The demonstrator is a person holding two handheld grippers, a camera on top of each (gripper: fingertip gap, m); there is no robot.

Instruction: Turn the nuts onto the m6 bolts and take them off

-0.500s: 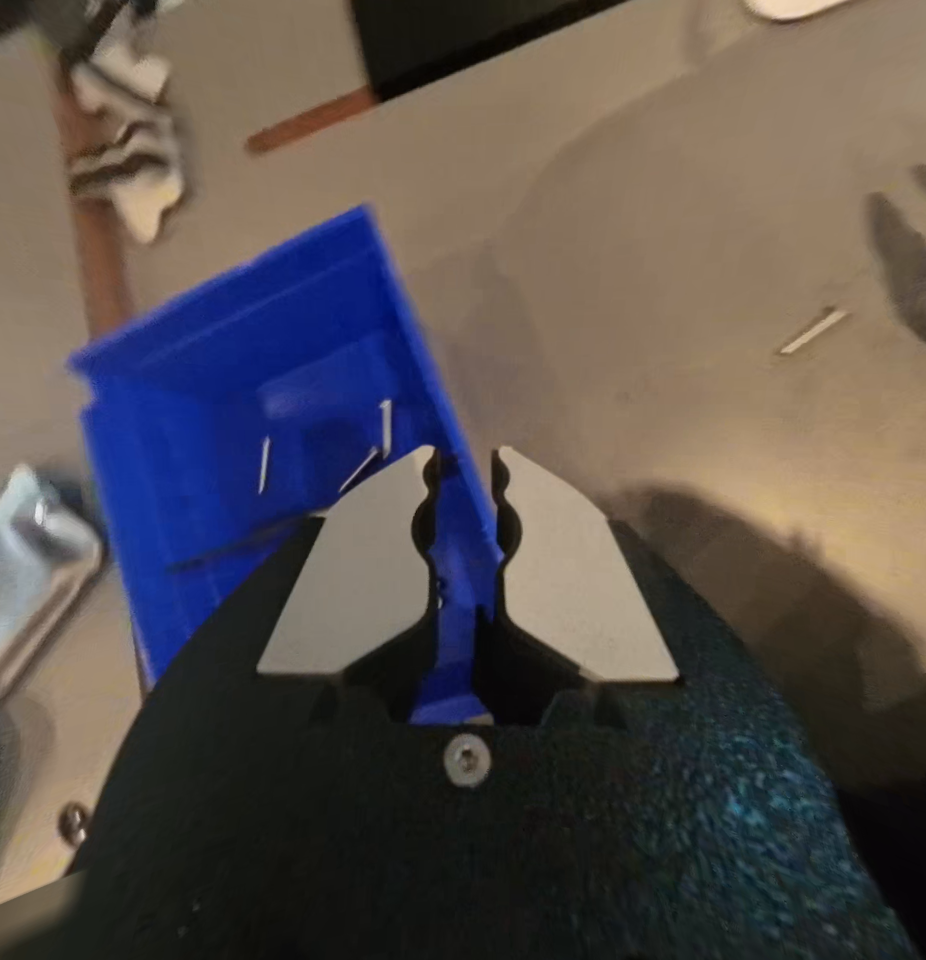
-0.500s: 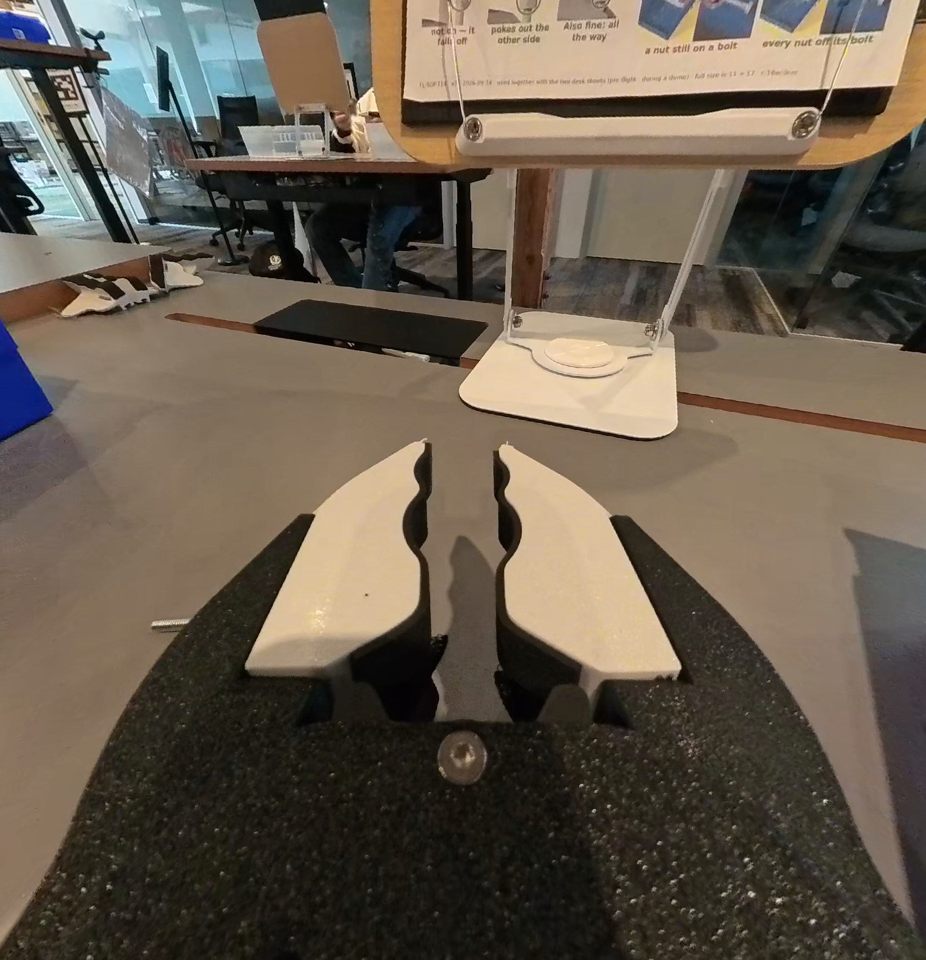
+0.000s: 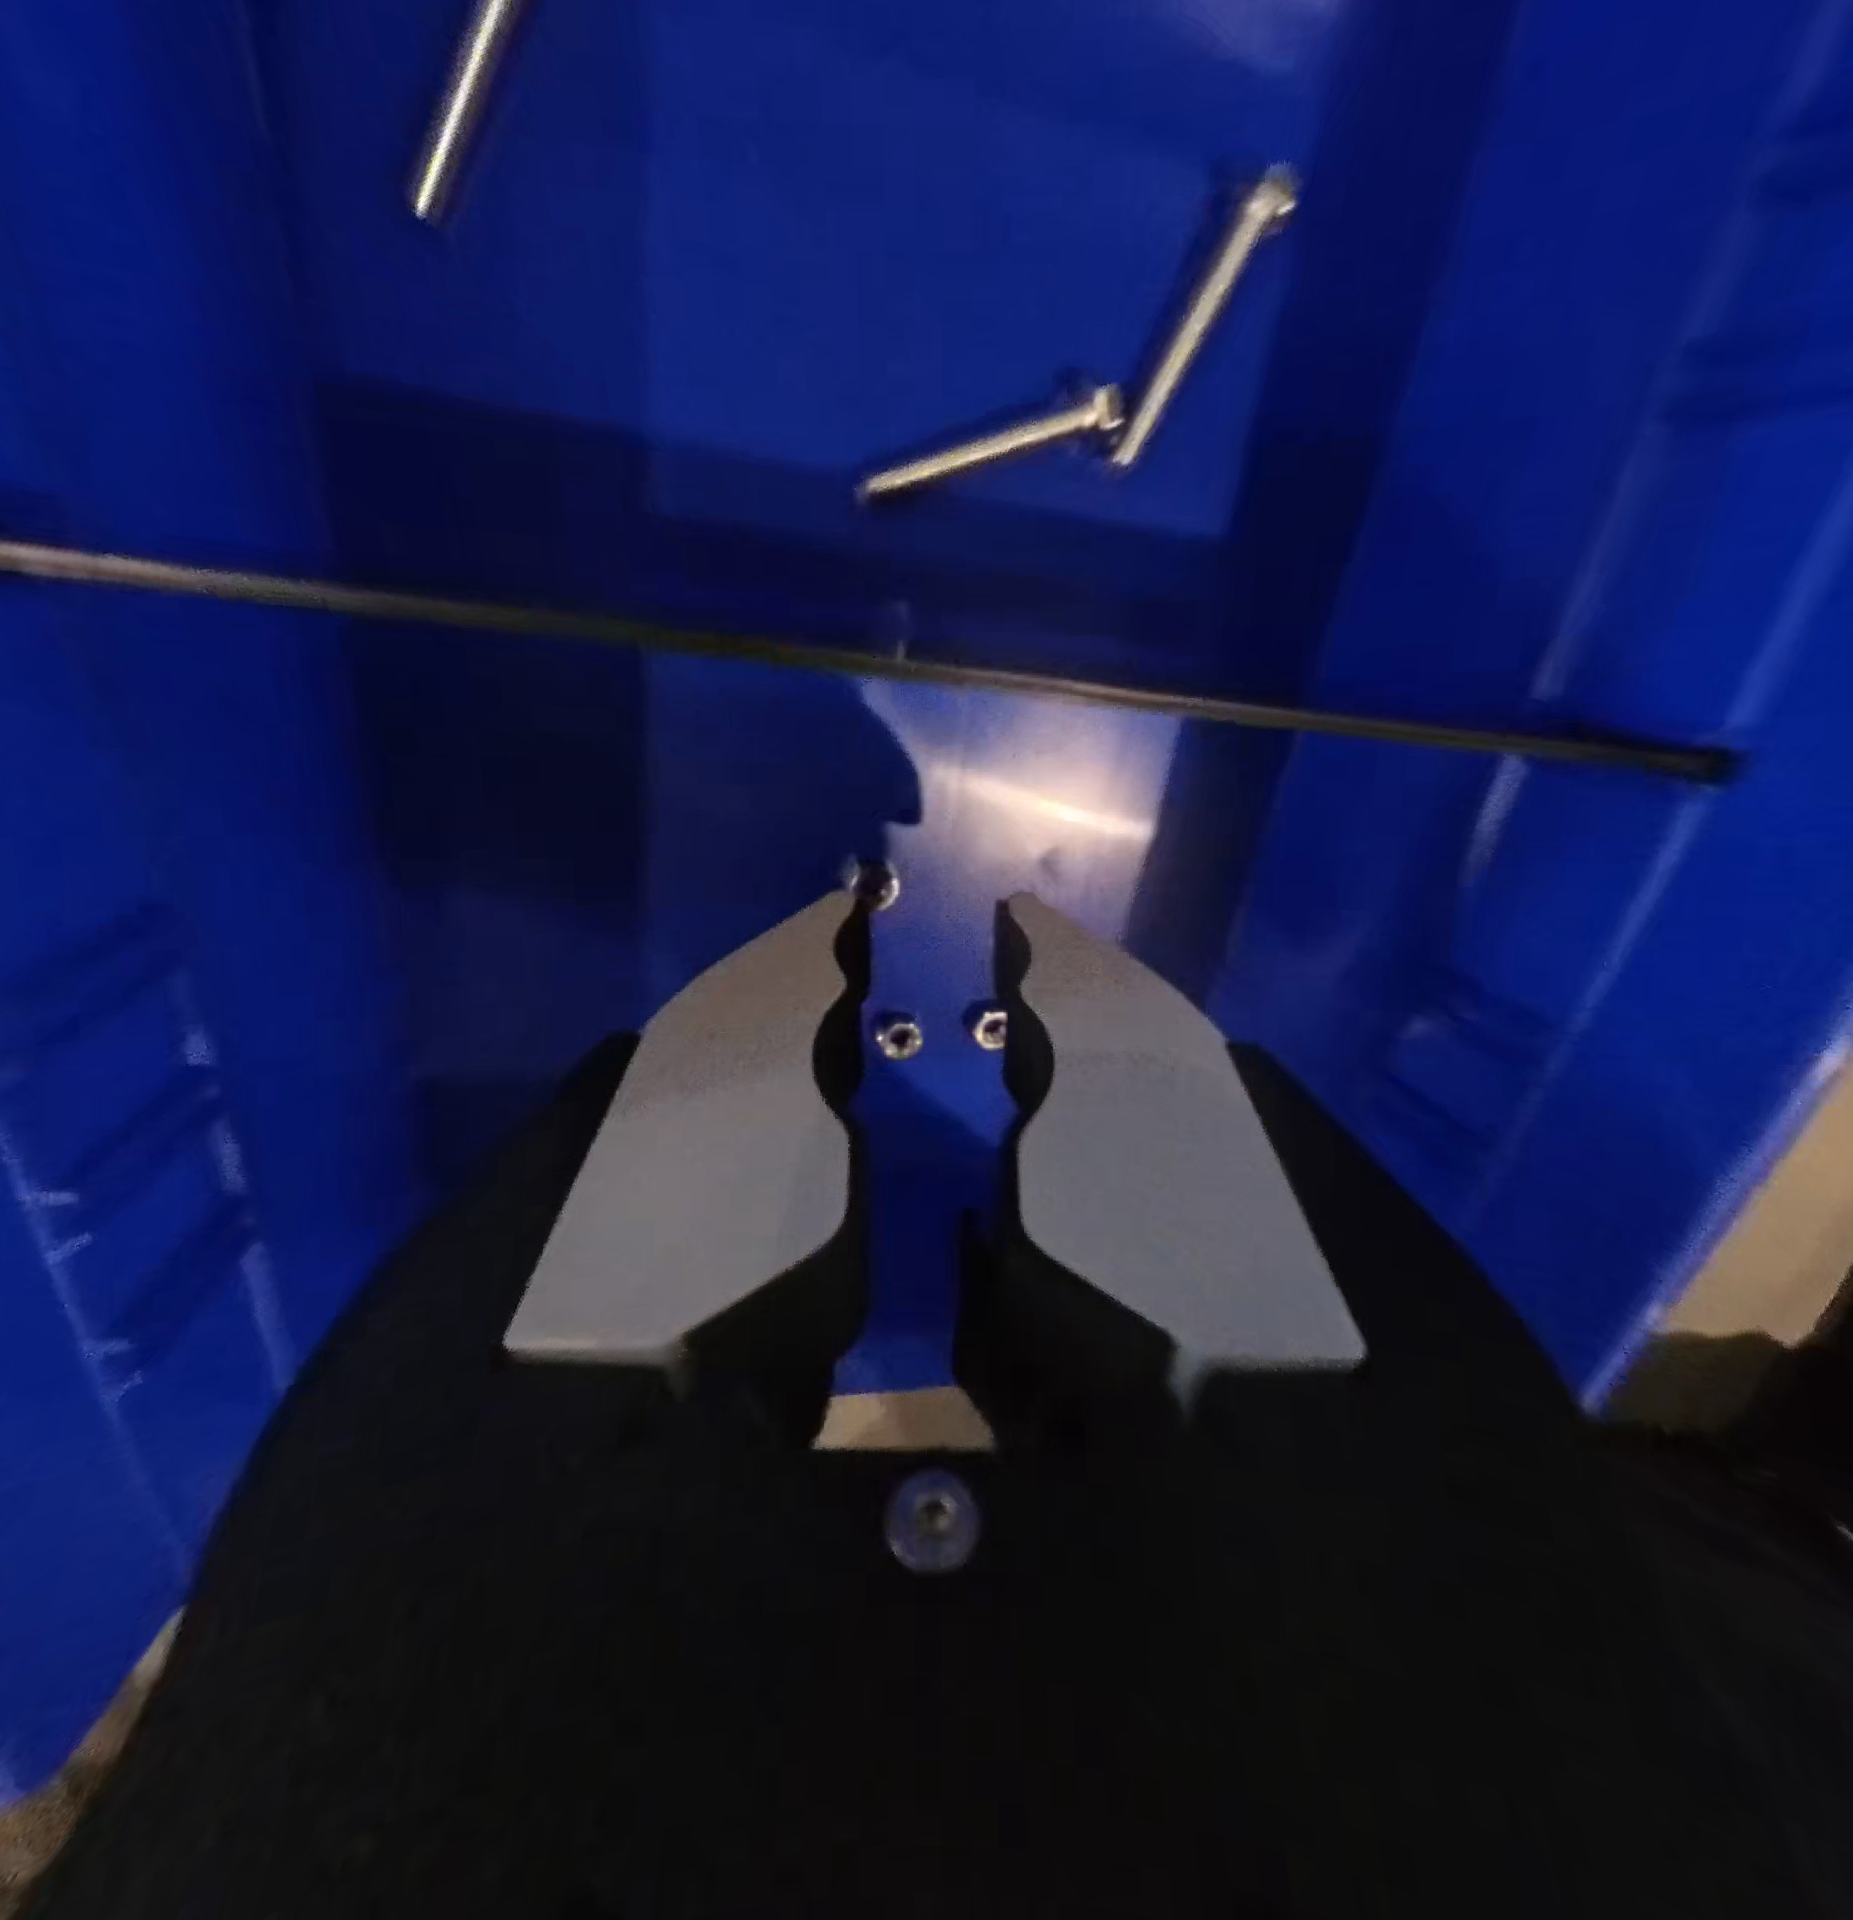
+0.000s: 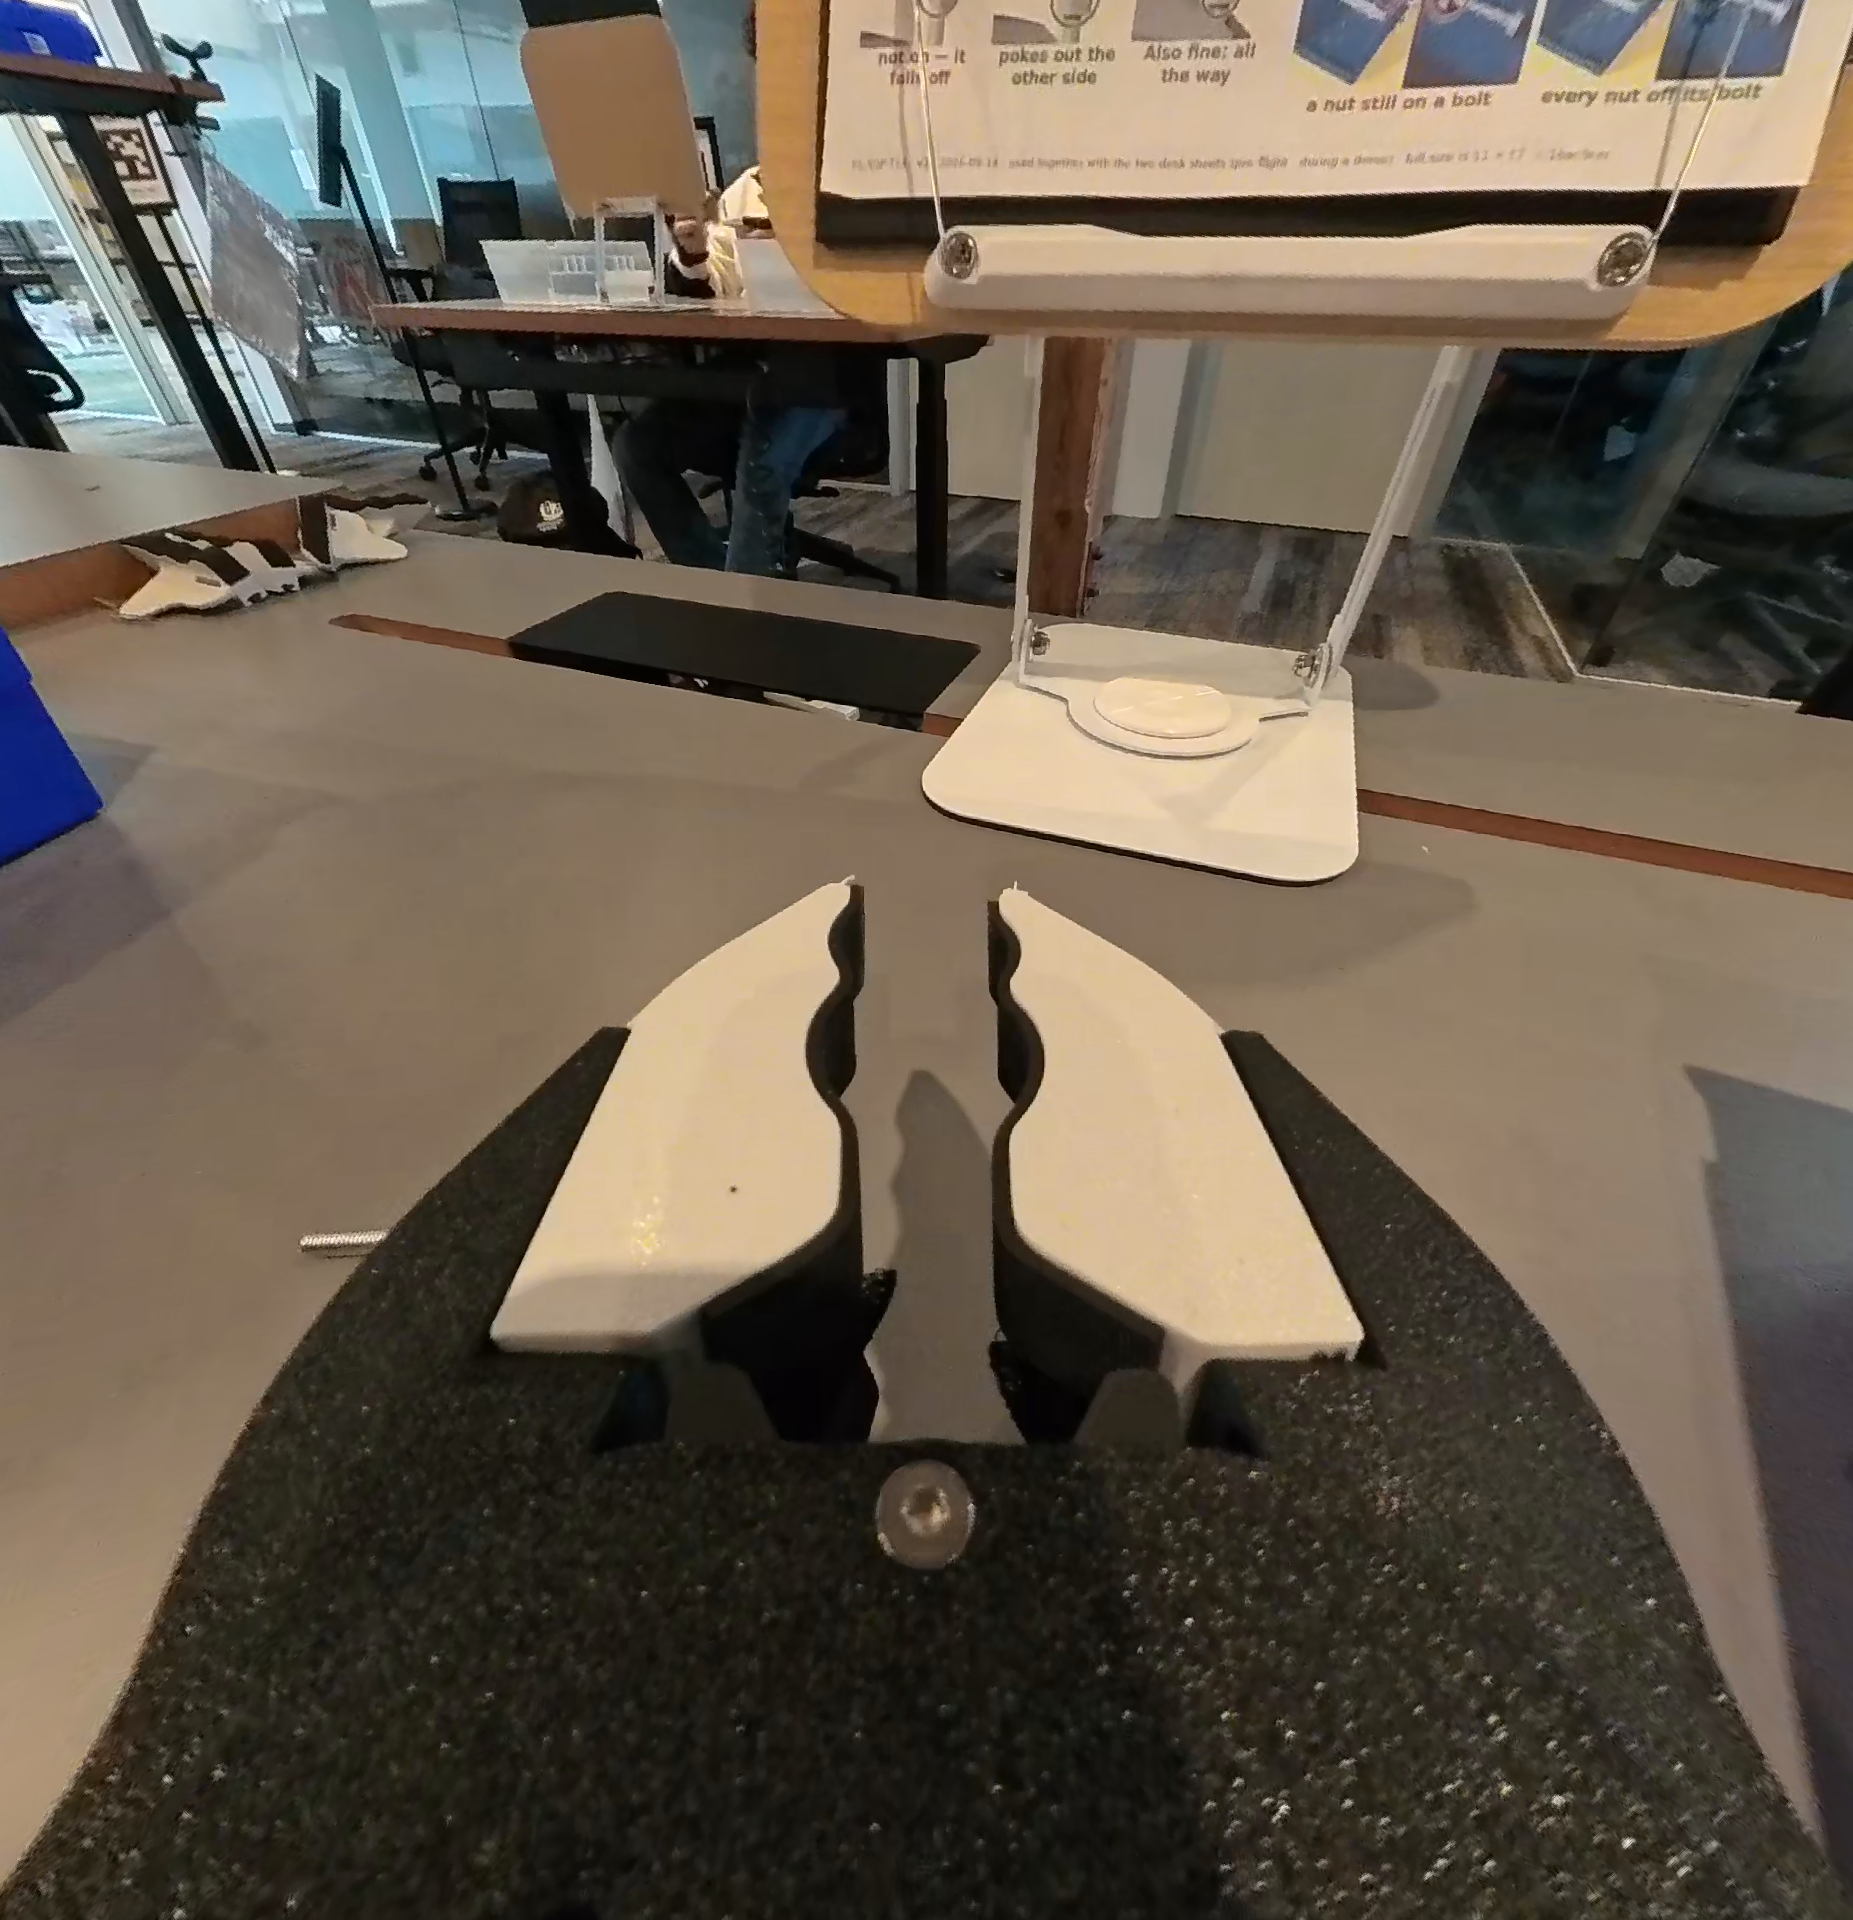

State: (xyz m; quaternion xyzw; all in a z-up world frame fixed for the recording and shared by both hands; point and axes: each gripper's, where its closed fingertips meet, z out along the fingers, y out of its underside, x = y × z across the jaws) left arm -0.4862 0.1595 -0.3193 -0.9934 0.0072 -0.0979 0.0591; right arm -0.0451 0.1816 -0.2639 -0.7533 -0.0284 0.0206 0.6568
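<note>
Reaching down into the blue bin (image 3: 1524, 520), the left tongs (image 3: 932, 904) stand a little apart with nothing gripped between them. Three small nuts lie on the bin floor at the tips: one nut (image 3: 872, 885) just past the left fingertip, a second nut (image 3: 897, 1035) in the gap between the fingers, and a third nut (image 3: 988, 1029) close against the inner edge of the right finger. A thin black divider (image 3: 589, 623) crosses the bin from wall to wall beyond the tips. On the far side of it lie three bolts: one bolt (image 3: 460, 114) near the far left wall, a long bolt (image 3: 1202, 322) towards the far right wall, and a shorter bolt (image 3: 989, 442) whose head lies next to the long one's lower end. This view is somewhat blurred.

The right tongs (image 4: 927, 894) hover over the grey table (image 4: 382, 935), parted by a narrow gap and holding nothing. A single threaded bolt end (image 4: 342, 1241) shows on the table just left of the gripper body. A corner of the blue bin (image 4: 18, 748) stands at the table's left edge. Towards the far edge a white stand (image 4: 1150, 800) carries a wooden board (image 4: 1317, 301) with a printed sheet (image 4: 1317, 94), and a black mat (image 4: 745, 649) lies to its left.
</note>
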